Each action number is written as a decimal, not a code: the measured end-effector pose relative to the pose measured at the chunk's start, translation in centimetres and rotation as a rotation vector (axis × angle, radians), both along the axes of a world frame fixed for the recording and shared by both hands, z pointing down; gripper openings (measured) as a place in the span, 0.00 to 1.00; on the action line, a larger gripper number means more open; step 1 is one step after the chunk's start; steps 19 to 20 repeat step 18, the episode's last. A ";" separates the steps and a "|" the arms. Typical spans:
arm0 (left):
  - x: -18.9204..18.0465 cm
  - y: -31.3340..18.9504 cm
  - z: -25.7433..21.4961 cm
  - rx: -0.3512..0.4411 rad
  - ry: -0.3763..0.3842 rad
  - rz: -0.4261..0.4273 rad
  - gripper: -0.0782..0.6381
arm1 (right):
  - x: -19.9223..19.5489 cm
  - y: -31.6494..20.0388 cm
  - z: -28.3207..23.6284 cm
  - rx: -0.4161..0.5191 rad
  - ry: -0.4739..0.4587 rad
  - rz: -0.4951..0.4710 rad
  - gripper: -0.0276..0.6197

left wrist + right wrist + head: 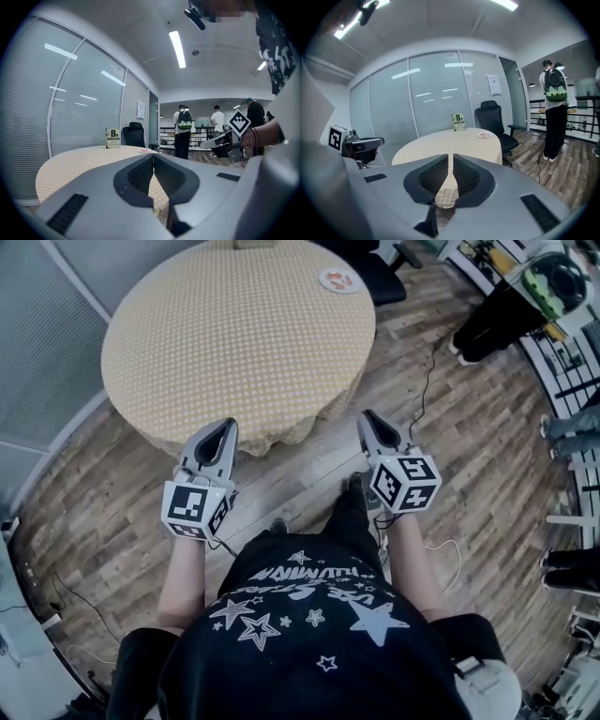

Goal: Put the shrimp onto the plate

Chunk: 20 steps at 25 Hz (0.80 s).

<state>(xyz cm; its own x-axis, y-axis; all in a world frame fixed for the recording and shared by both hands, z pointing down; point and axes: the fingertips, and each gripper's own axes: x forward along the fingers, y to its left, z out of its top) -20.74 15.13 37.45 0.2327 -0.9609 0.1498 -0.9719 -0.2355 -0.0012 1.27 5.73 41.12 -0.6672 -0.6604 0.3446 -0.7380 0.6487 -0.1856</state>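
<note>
A small white plate [339, 280] with orange-red pieces on it lies at the far right of a round table [234, 334] covered in a yellow checked cloth. The pieces are too small to tell apart. The plate also shows as a small disc [146, 151] in the left gripper view and as a disc [484, 135] in the right gripper view. My left gripper [225, 426] and right gripper [368, 416] hover off the table's near edge, both shut and empty, far from the plate. Their tips meet in the left gripper [153, 157] and right gripper [451, 158] views.
A green sign [459, 122] stands at the table's far edge, with a black office chair [492, 117] behind the plate. A person with a green backpack [555, 101] stands on the wooden floor at the right. Cables [427, 371] trail there, and glass walls [84, 103] run along the left.
</note>
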 end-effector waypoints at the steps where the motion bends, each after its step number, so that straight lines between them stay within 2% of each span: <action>1: -0.3 0.5 0.0 -0.001 0.000 0.003 0.12 | 0.0 0.8 0.1 -0.007 0.002 0.012 0.12; 10: 0.5 2.9 -1.3 0.031 -0.029 0.007 0.12 | 2.0 4.9 0.5 -0.029 0.015 0.032 0.12; 20: 4.2 5.5 -1.9 0.017 -0.034 -0.022 0.12 | 3.7 7.0 0.4 -0.030 -0.019 -0.036 0.12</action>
